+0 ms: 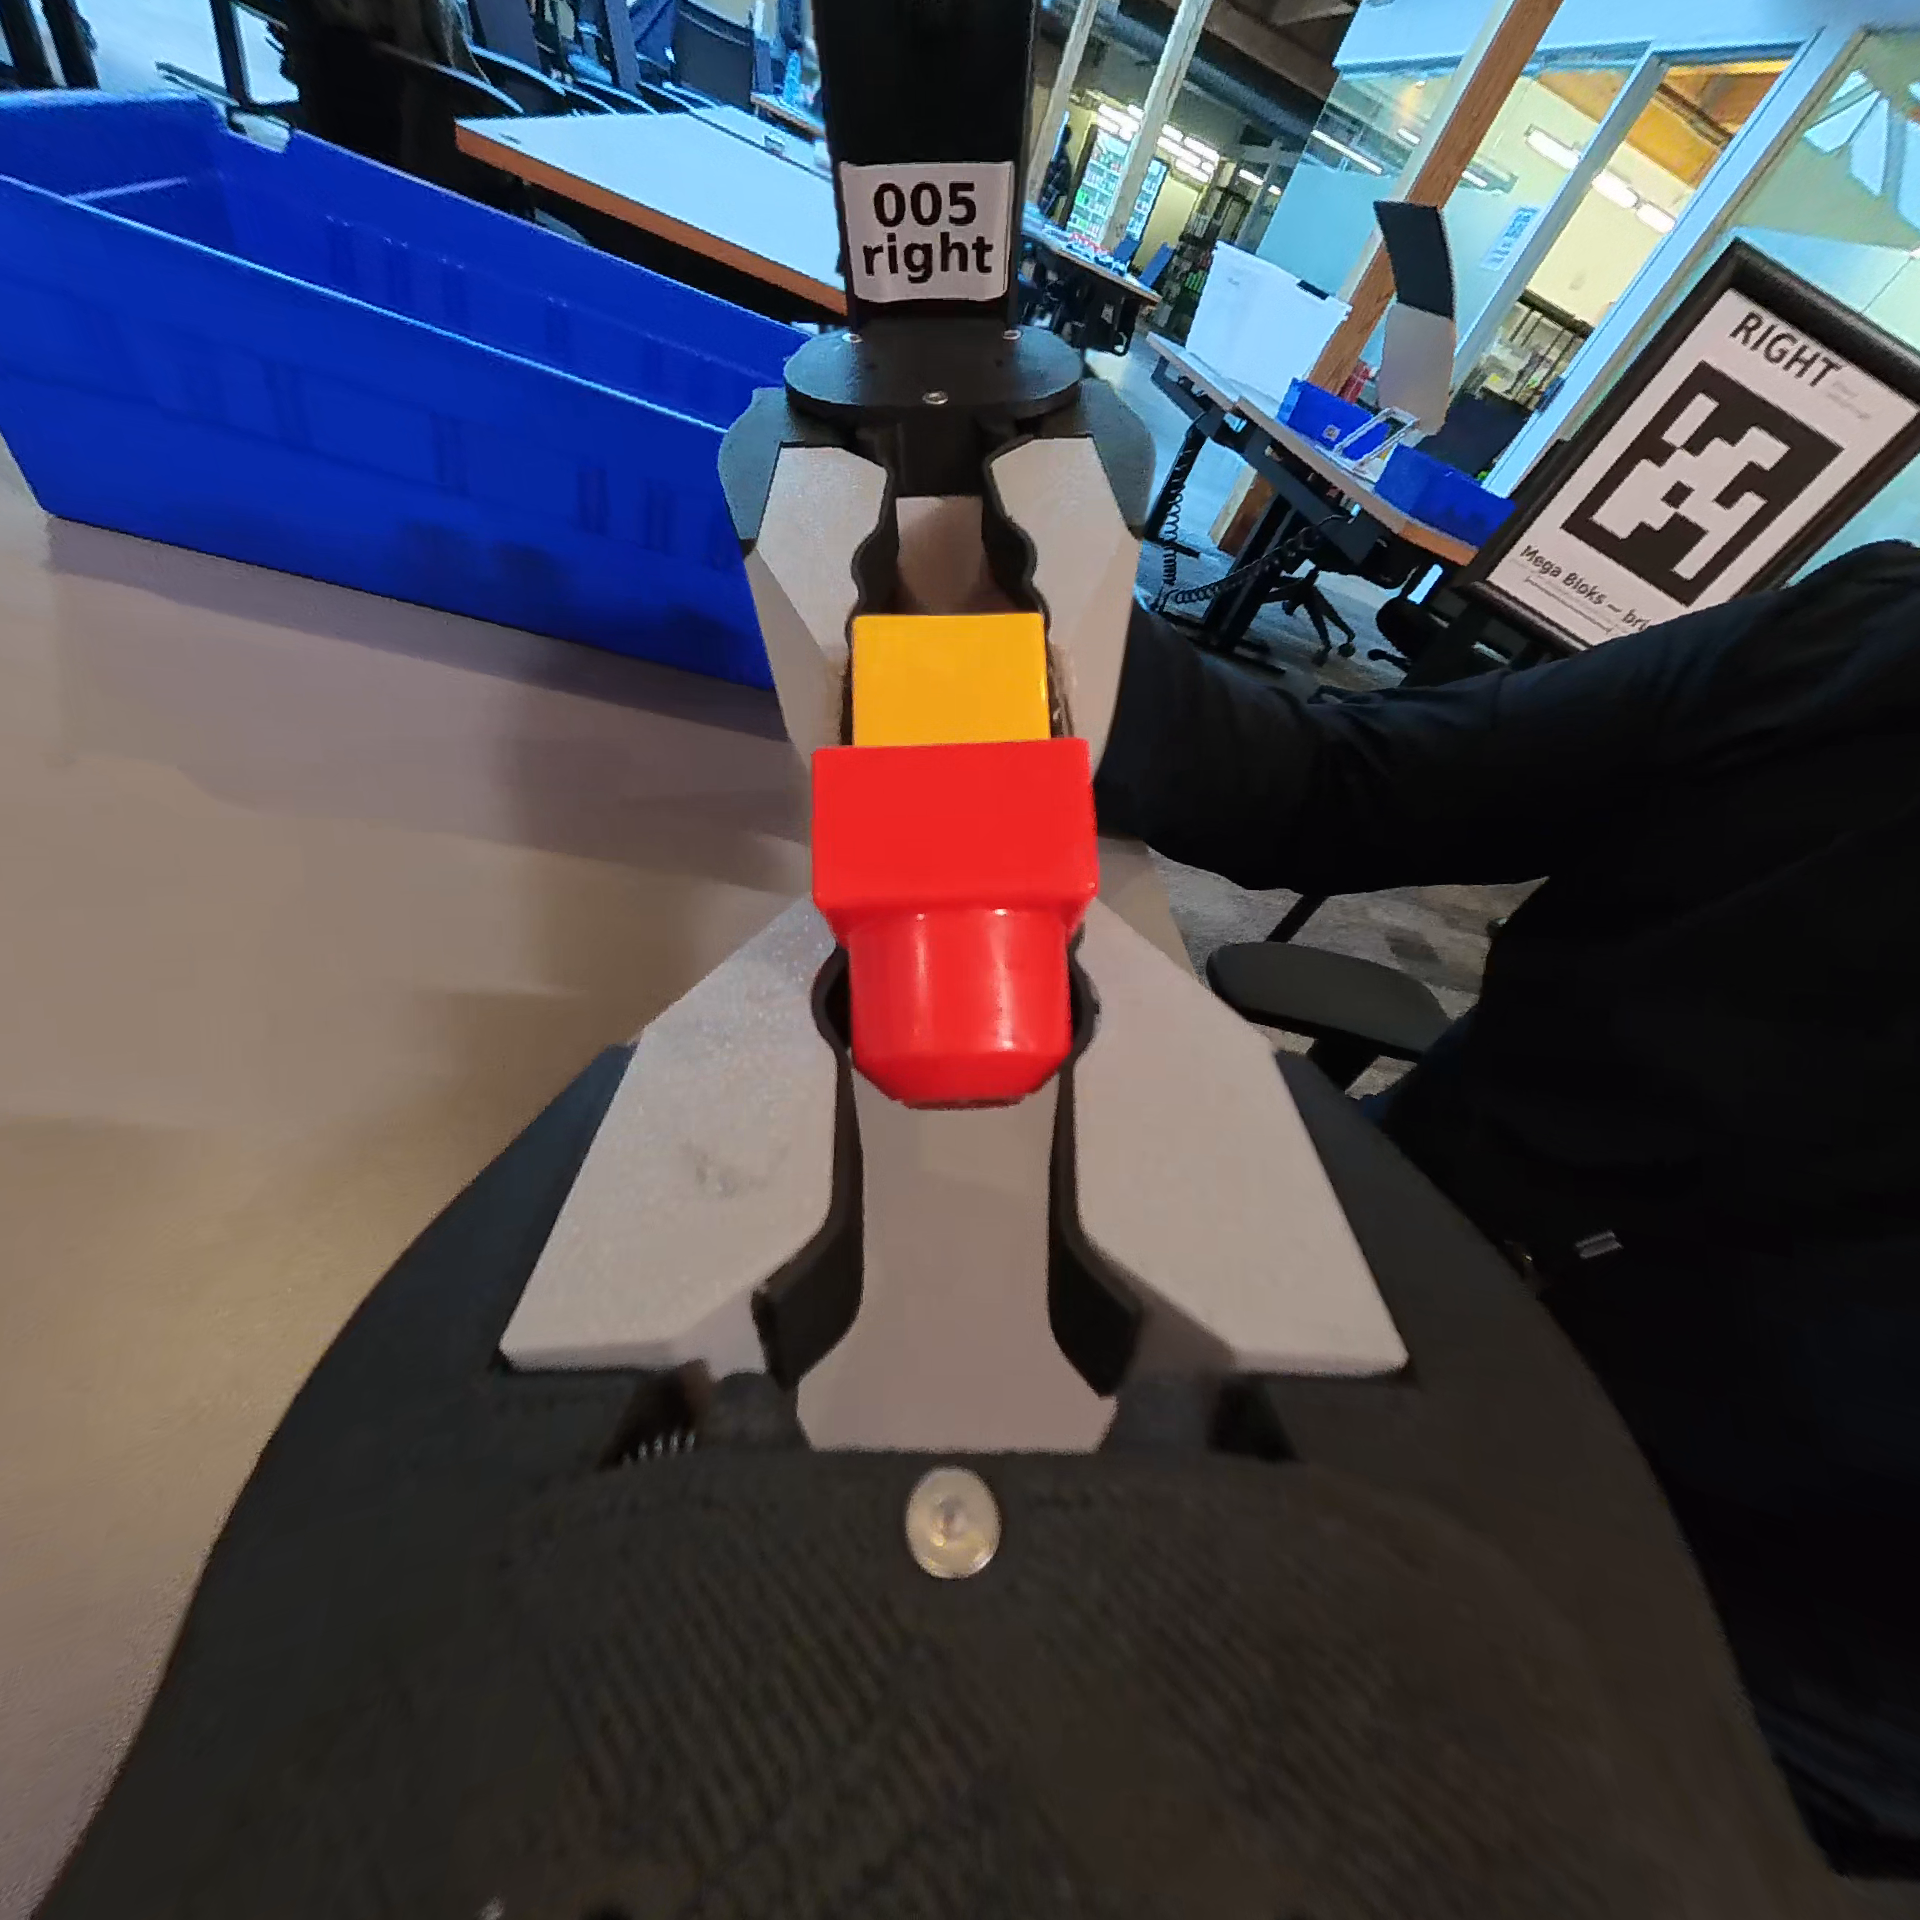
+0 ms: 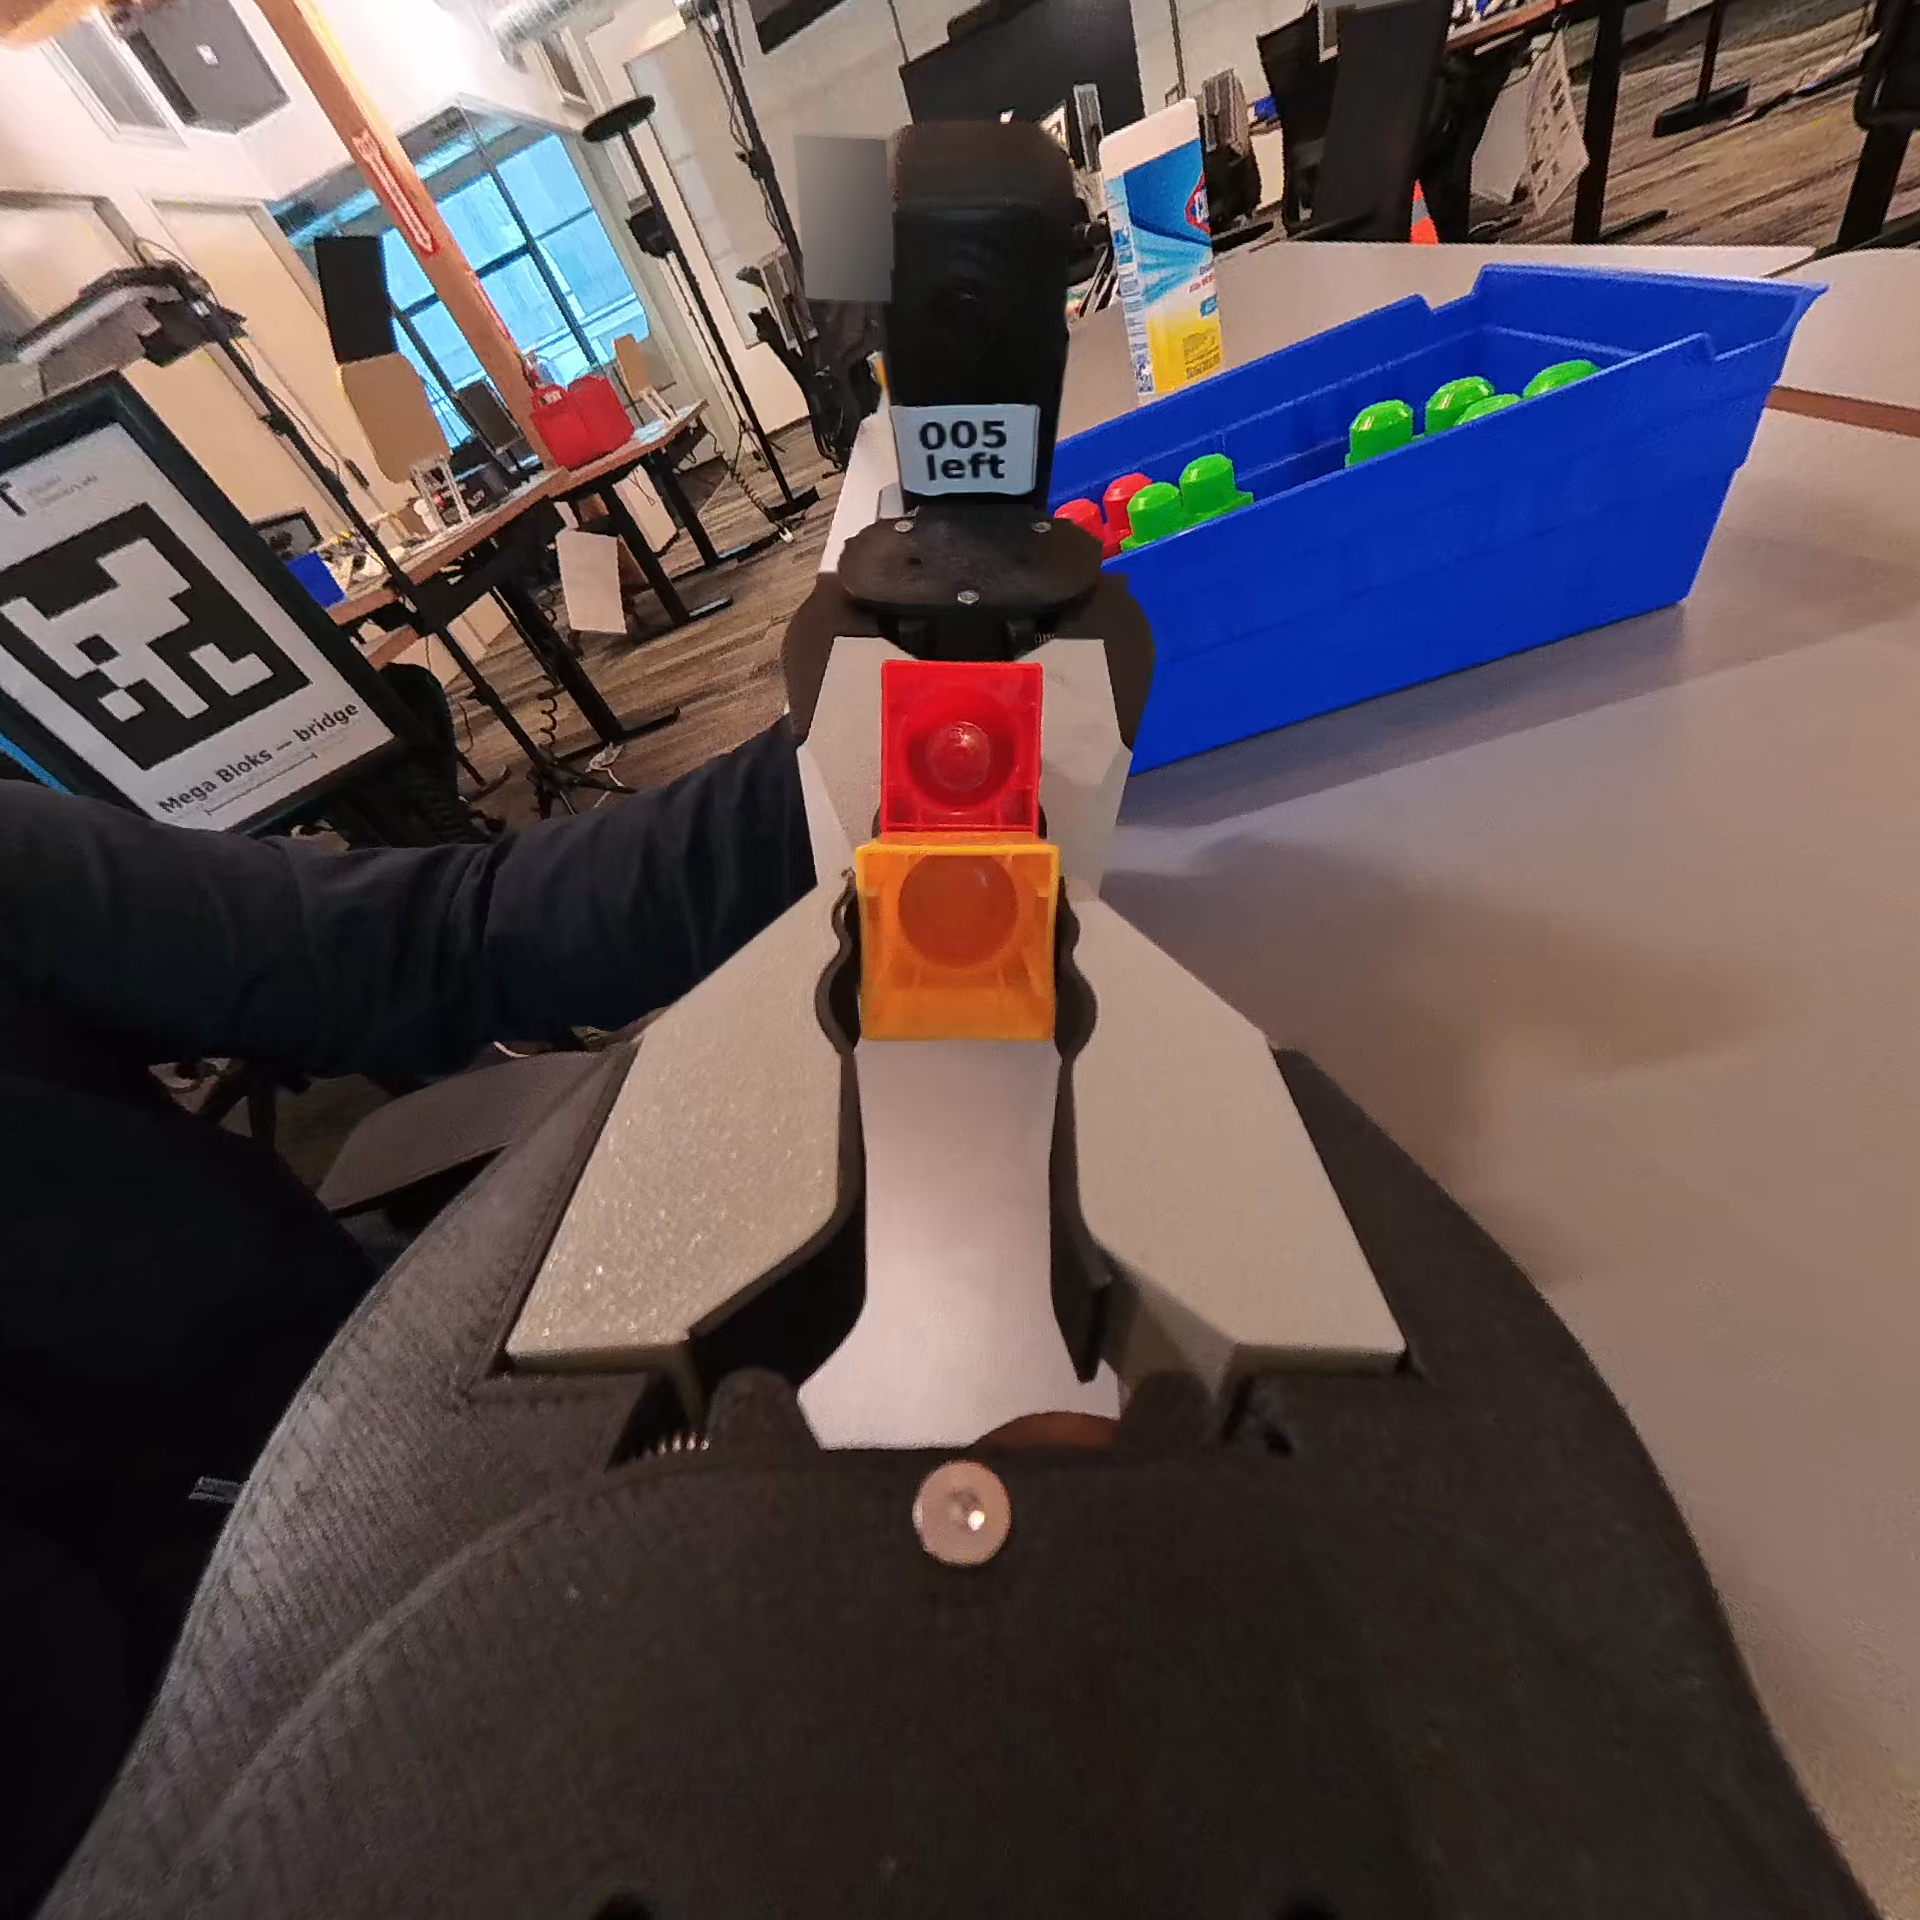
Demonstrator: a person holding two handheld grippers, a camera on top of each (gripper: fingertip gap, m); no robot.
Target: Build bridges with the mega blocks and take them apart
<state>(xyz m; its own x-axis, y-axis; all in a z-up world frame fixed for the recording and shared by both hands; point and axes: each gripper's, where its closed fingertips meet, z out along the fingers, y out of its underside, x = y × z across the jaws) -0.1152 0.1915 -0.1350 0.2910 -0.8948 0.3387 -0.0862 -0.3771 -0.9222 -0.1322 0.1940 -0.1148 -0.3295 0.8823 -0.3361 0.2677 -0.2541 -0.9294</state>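
Over the table [image 2: 1558, 935]: one red block [image 1: 951, 831], one yellow block [image 2: 956, 940].

Grey tongs [image 1: 961, 997] w/ black bodies, silver screw [image 1: 952, 1522]; dark sleeve [image 1: 1455, 748].

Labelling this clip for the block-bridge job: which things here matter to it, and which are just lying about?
Belongs:
red block, in left tool
yellow block, in right tool
blue bin of green blocks

Lying about:
wipes canister
framed sign
office chair
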